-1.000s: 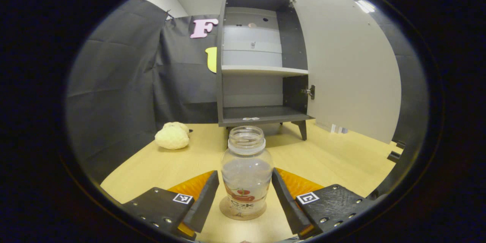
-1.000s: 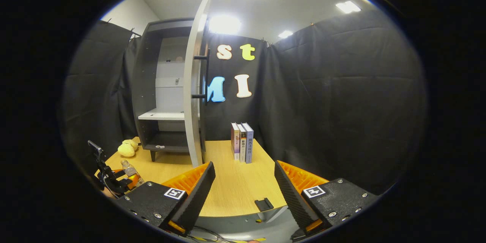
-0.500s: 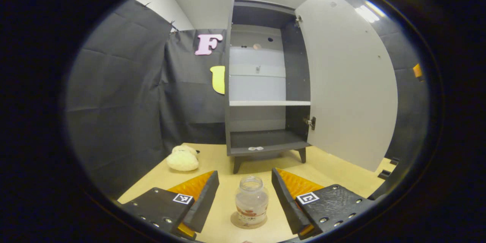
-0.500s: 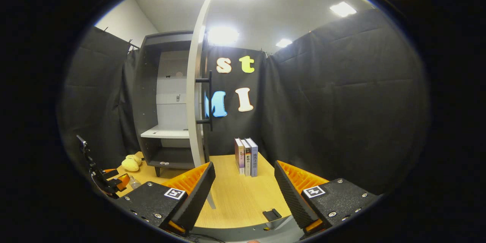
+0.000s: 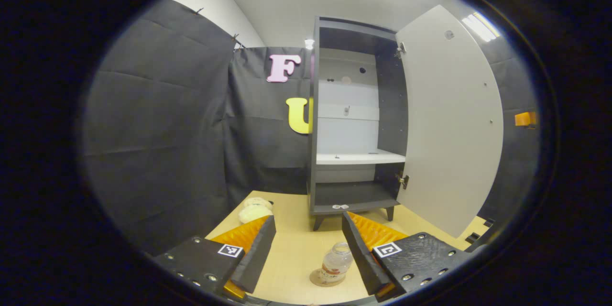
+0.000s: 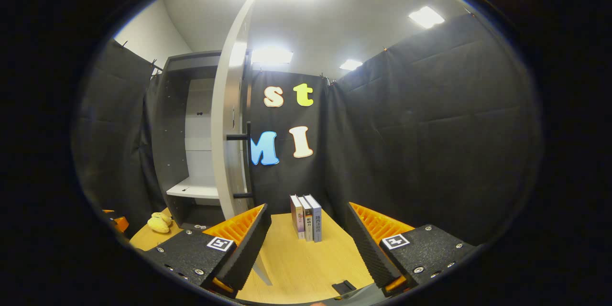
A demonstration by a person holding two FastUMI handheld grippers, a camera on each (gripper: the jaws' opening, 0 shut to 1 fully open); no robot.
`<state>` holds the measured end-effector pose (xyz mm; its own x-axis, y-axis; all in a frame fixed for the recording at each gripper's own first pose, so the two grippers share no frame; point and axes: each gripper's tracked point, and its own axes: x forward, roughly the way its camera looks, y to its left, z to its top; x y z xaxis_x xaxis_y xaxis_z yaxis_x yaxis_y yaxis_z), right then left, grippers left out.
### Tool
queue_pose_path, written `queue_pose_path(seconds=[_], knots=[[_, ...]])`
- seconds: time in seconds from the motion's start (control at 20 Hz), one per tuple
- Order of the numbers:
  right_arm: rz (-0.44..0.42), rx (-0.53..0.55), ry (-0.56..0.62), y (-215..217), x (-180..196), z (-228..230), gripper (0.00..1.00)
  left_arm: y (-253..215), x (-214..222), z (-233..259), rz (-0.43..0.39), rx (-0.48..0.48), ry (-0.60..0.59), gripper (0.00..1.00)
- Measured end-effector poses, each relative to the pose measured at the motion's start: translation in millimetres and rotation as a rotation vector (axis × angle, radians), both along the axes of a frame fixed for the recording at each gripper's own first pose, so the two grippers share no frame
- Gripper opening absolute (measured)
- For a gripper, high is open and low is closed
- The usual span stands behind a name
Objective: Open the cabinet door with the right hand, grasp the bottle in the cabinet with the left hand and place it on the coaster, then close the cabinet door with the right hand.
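- Standing upright on the coaster (image 5: 319, 278), the bottle (image 5: 335, 263) is sitting on the table (image 5: 296, 253) in the left gripper view; the left gripper (image 5: 308, 248) is hanging above it with its jaws spread wide, gripping nothing.
- Facing the cabinet (image 5: 356, 119), that view is showing the door (image 5: 452, 119) swung wide.
- Gaping empty in the right gripper view, the right gripper (image 6: 308, 244) is hovering near the door's edge (image 6: 228, 129) and handle (image 6: 247, 162); closing looks like the step in hand, calling for a push leftward on the door.
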<state>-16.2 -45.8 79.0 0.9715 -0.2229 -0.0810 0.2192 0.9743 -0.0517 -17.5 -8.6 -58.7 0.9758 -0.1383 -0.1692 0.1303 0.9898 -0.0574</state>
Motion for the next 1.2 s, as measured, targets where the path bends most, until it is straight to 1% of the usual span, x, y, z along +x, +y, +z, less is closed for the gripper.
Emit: queue_pose_path(seconds=[0.05,0.1,0.15,0.2,0.25,0.3,0.35,0.4,0.45,0.55,0.6,0.7,0.75,0.9,0.95,1.0,1.2], knots=[[-0.01,0.001,-0.004,-2,6,2,0.94,9,-2,4,0.018,0.008,0.001,0.8],[-0.032,-0.002,-0.01,-5,11,5,0.96,16,-4,9,0.034,0.013,-0.006,0.8],[-0.061,-0.016,-0.014,-11,17,8,0.94,23,-6,16,0.047,0.015,-0.018,0.8],[-0.089,-0.034,-0.016,-15,21,11,0.97,29,-6,21,0.057,0.018,-0.028,0.87],[-0.111,-0.046,-0.019,-15,28,12,0.96,35,-8,23,0.069,0.023,-0.032,0.83],[-0.128,-0.051,-0.022,-15,34,13,0.94,40,-7,26,0.081,0.028,-0.041,0.8],[-0.138,-0.049,-0.019,-13,41,11,0.94,45,-7,28,0.091,0.031,-0.047,0.8],[-0.149,-0.041,-0.016,-12,46,9,0.97,43,-7,28,0.098,0.034,-0.053,0.81],[-0.151,-0.03,-0.012,-10,52,8,0.96,45,-7,28,0.109,0.04,-0.058,0.82],[-0.141,-0.01,0.003,-2,61,2,0.97,53,-7,26,0.125,0.05,-0.056,0.83],[-0.127,-0.005,0.01,5,64,0,0.99,65,-10,24,0.132,0.054,-0.054,0.83],[-0.137,-0.028,0.0,5,63,3,0.94,75,-17,24,0.138,0.06,-0.047,0.83],[-0.134,-0.031,0.001,9,64,2,0.93,77,-19,23,0.139,0.063,-0.044,0.83],[-0.11,0.011,0.002,20,63,-3,0.93,82,-19,22,0.141,0.067,-0.044,0.83],[-0.101,0.017,0.002,23,62,-3,0.88,82,-18,23,0.141,0.066,-0.045,0.87],[-0.093,0.017,-0.001,28,61,-1,0.92,83,-19,23,0.14,0.065,-0.048,0.87],[-0.054,0.007,0.003,50,58,-2,0.92,83,-23,22,0.134,0.054,-0.05,0.87]])
